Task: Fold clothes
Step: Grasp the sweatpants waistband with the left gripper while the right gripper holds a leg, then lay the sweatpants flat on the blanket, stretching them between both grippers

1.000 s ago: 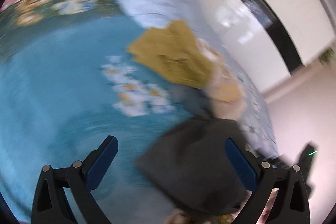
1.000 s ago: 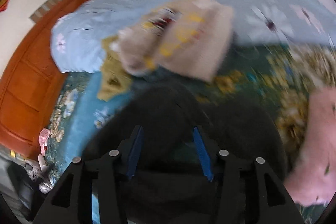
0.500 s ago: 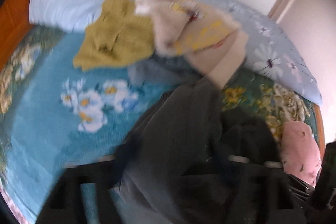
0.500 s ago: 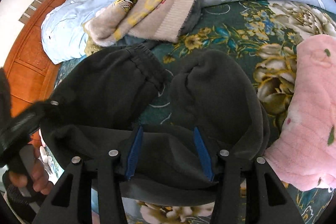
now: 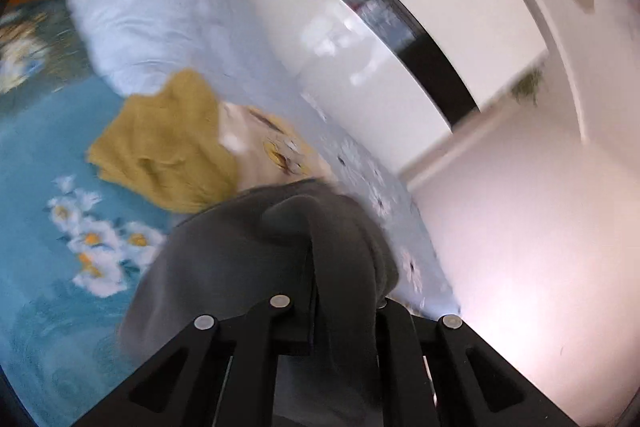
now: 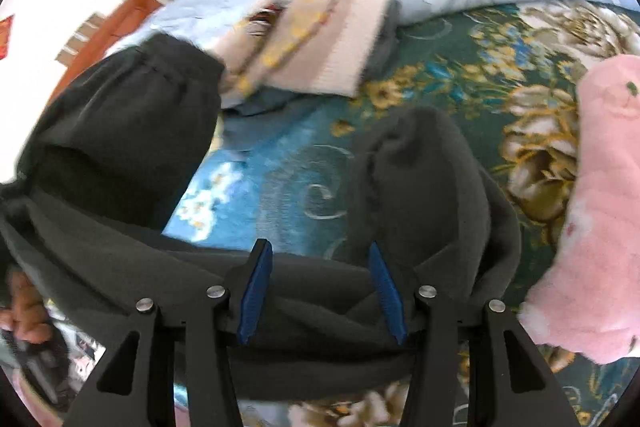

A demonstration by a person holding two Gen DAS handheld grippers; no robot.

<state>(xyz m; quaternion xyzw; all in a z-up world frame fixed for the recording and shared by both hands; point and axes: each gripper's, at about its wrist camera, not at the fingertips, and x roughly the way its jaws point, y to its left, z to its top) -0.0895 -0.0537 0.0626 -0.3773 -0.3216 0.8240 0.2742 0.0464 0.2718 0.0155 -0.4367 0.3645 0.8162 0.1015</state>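
In the left wrist view, blurred throughout, the left tool (image 5: 320, 301) at the bottom centre of the frame has its two black fingers drawn close together with a fold of the dark grey garment (image 5: 256, 251) pinched between them, the cloth draping over and hiding the pads. Behind it, toward the left of the frame, lies the teal floral bedspread (image 5: 44, 187), with a mustard-yellow garment (image 5: 160, 143) at centre left and a beige patterned knit (image 5: 276, 151) just beside it, both against the pale blue flowered quilt (image 5: 160, 7) that runs from upper left to lower centre. In the right wrist view, the right tool (image 6: 322, 295) at bottom centre has its blue pads (image 6: 256, 291) partly apart, the waist edge of the dark grey garment (image 6: 120, 131) lying across the gap between them; I cannot tell whether they grip it. The garment's two legs rise from there, one to the left of the frame and lifted, one right of centre resting on the bedspread (image 6: 280, 187). A pink garment (image 6: 588, 207) lies at the right edge, the beige knit (image 6: 320, 39) at upper centre, and a hand (image 6: 24, 315) shows at the lower left edge
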